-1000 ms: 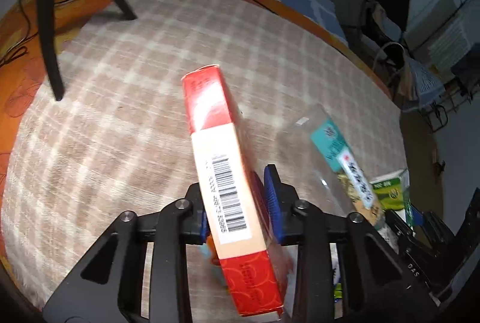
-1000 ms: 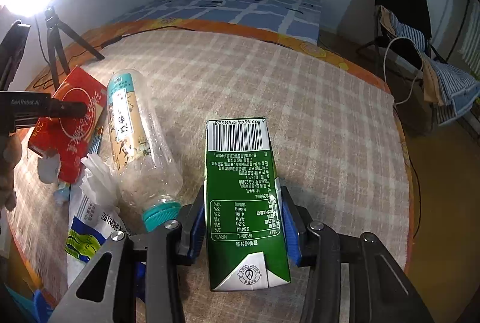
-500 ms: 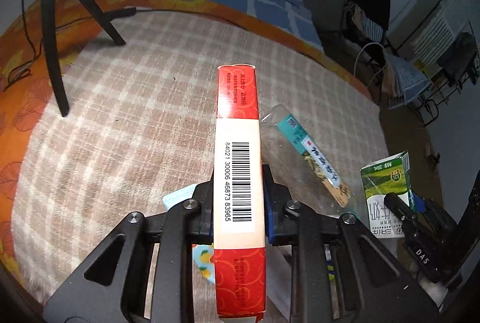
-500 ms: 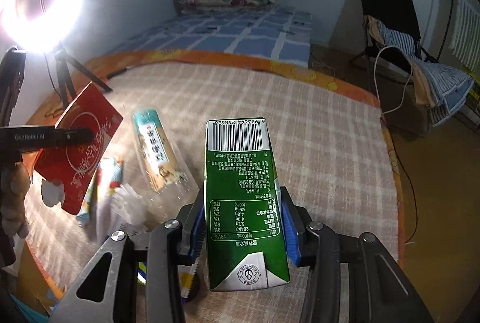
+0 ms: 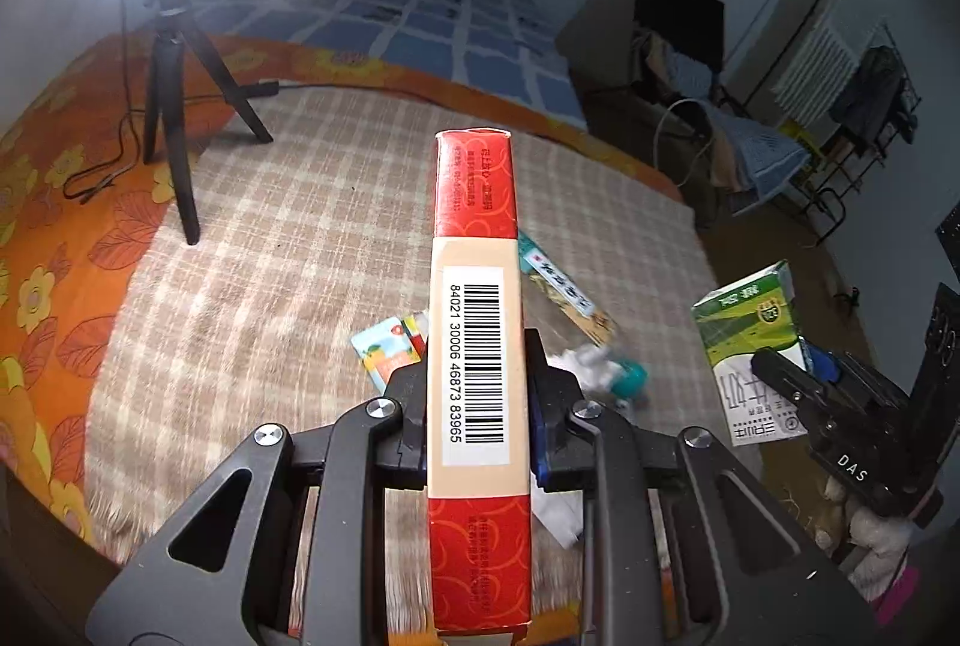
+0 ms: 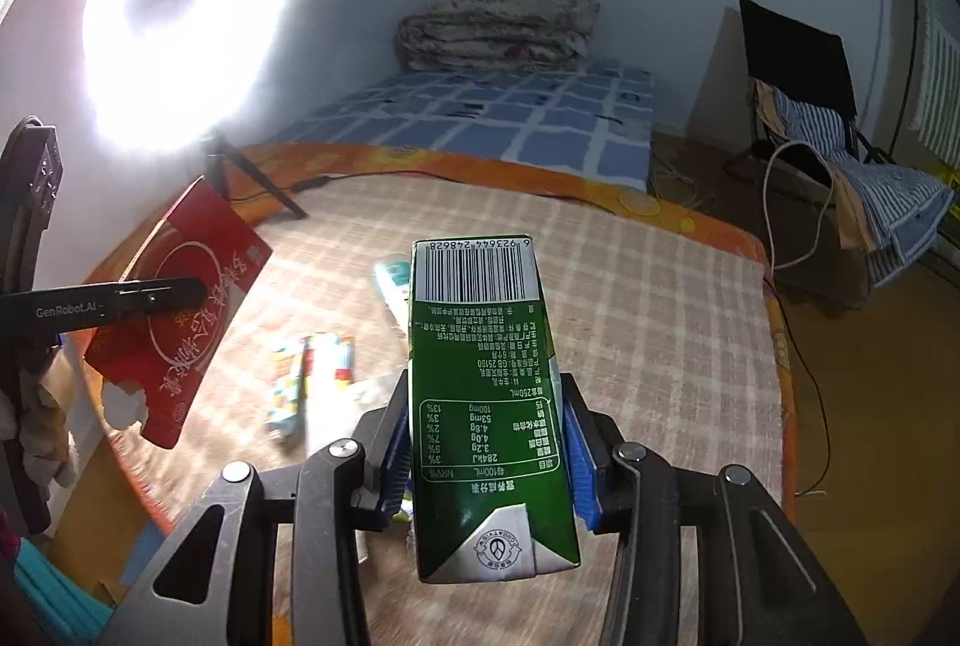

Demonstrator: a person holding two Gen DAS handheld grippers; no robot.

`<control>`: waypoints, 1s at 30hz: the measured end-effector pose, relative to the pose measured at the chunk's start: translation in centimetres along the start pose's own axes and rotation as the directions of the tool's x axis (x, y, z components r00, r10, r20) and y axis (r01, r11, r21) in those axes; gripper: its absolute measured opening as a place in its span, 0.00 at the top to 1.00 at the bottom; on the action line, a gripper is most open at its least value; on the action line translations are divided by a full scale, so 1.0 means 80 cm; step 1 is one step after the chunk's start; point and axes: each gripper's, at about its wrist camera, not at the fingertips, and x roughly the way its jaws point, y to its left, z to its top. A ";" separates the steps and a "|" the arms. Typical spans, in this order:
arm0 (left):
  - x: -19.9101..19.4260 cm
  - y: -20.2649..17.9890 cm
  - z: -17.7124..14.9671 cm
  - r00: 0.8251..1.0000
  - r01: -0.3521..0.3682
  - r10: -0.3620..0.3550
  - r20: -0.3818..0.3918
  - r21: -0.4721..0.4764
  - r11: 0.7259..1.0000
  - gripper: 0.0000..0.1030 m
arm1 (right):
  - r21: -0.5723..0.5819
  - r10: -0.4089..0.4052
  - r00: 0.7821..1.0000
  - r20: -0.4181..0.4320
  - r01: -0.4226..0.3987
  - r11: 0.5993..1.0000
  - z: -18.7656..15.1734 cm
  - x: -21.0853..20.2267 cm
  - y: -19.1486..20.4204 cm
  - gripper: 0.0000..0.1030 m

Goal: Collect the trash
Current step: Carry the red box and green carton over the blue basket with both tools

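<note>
Red card fills the middle of the left wrist view: the flat red box (image 5: 477,382) stands on its narrow edge between the two pads of the left gripper (image 5: 477,406), barcode side up, its far end reaching out past the fingertips over the checked blanket (image 5: 240,286). The jaws of the left gripper have just been closing, and they pinch the box by its broad faces, lifted clear of the blanket. In the right wrist view the same box shows from its broad red face, tilted in the air over the blanket's left edge.

Behind it, near the middle of the blanket, lie a small colourful packet (image 5: 387,352), a clear plastic bottle (image 5: 564,289) with a teal cap, lying on its side, and some white crumpled paper (image 5: 585,361) just beside the cap. All are blurred.

Further right, the green milk carton (image 6: 486,406) sits lengthwise between the blue pads of the right gripper (image 6: 489,451), its barcode end pointing away and its folded silver end nearest the camera. The pads press on its two long sides, so it is held, up off the blanket.

At the blanket's far left corner stands a black tripod (image 5: 174,105) under a glaring ring light (image 6: 180,39).
</note>
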 end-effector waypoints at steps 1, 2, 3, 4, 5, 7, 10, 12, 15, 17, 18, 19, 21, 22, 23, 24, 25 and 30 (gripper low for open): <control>-0.008 -0.001 -0.005 1.000 0.006 -0.006 0.005 0.002 1.000 0.79 | -0.002 0.009 1.000 0.003 -0.009 1.000 -0.002 -0.006 0.004 0.57; -0.016 -0.002 -0.012 1.000 0.014 -0.014 0.008 0.003 1.000 0.79 | -0.004 0.020 1.000 0.005 -0.020 1.000 -0.005 -0.013 0.008 0.57; -0.024 -0.002 -0.020 1.000 0.024 -0.024 0.009 0.003 1.000 0.79 | -0.009 0.029 1.000 0.007 -0.029 1.000 -0.010 -0.021 0.014 0.57; -0.030 -0.002 -0.027 1.000 0.029 -0.029 0.009 0.003 1.000 0.79 | -0.015 0.036 0.999 0.008 -0.035 0.999 -0.014 -0.029 0.020 0.57; -0.037 -0.003 -0.036 0.999 0.035 -0.036 0.008 0.005 0.999 0.79 | -0.020 0.043 0.999 0.009 -0.042 0.999 -0.018 -0.035 0.026 0.57; -0.051 -0.005 -0.054 0.999 0.039 -0.039 0.008 0.022 0.999 0.79 | -0.029 0.055 0.998 0.009 -0.054 0.998 -0.026 -0.045 0.035 0.57; -0.067 -0.007 -0.079 0.999 0.040 -0.040 0.000 0.044 0.998 0.79 | -0.056 0.064 0.998 0.008 -0.064 0.996 -0.041 -0.061 0.053 0.57; -0.079 -0.010 -0.099 0.999 0.042 -0.042 -0.009 0.060 0.997 0.79 | -0.075 0.072 0.997 0.006 -0.071 0.995 -0.052 -0.073 0.065 0.57; -0.091 -0.013 -0.126 0.999 0.038 -0.036 -0.020 0.087 0.996 0.79 | -0.086 0.086 0.996 0.003 -0.085 0.993 -0.071 -0.090 0.077 0.57; -0.097 -0.013 -0.144 0.999 0.035 -0.033 -0.028 0.098 0.995 0.79 | -0.089 0.095 0.996 -0.003 -0.094 0.992 -0.083 -0.098 0.084 0.57; -0.101 -0.012 -0.153 0.999 0.035 -0.032 -0.031 0.103 0.994 0.79 | -0.092 0.099 0.995 -0.008 -0.099 0.991 -0.090 -0.101 0.088 0.57; -0.104 -0.011 -0.162 0.999 0.032 -0.029 -0.034 0.108 0.994 0.79 | -0.096 0.100 0.995 -0.010 -0.100 0.990 -0.096 -0.104 0.092 0.57; -0.109 -0.011 -0.181 0.999 0.026 -0.021 -0.042 0.120 0.992 0.79 | -0.112 0.088 0.996 -0.019 -0.090 0.990 -0.112 -0.109 0.100 0.56; -0.111 -0.012 -0.190 0.999 0.025 -0.019 -0.050 0.125 0.992 0.79 | -0.114 0.088 0.996 -0.026 -0.090 0.989 -0.119 -0.110 0.103 0.56; -0.112 -0.011 -0.198 0.998 0.028 -0.020 -0.060 0.130 0.991 0.79 | -0.110 0.094 0.995 -0.034 -0.097 0.989 -0.126 -0.111 0.105 0.56; -0.113 -0.012 -0.209 0.997 0.032 -0.022 -0.073 0.135 0.990 0.79 | -0.102 0.108 0.993 -0.047 -0.113 0.988 -0.136 -0.112 0.108 0.56; -0.114 -0.012 -0.218 0.996 0.032 -0.020 -0.082 0.142 0.989 0.79 | -0.099 0.115 0.992 -0.055 -0.120 0.988 -0.144 -0.113 0.111 0.57; -0.111 -0.010 -0.256 0.992 0.023 -0.002 -0.127 0.169 0.985 0.79 | -0.089 0.141 0.986 -0.091 -0.149 0.985 -0.179 -0.116 0.124 0.56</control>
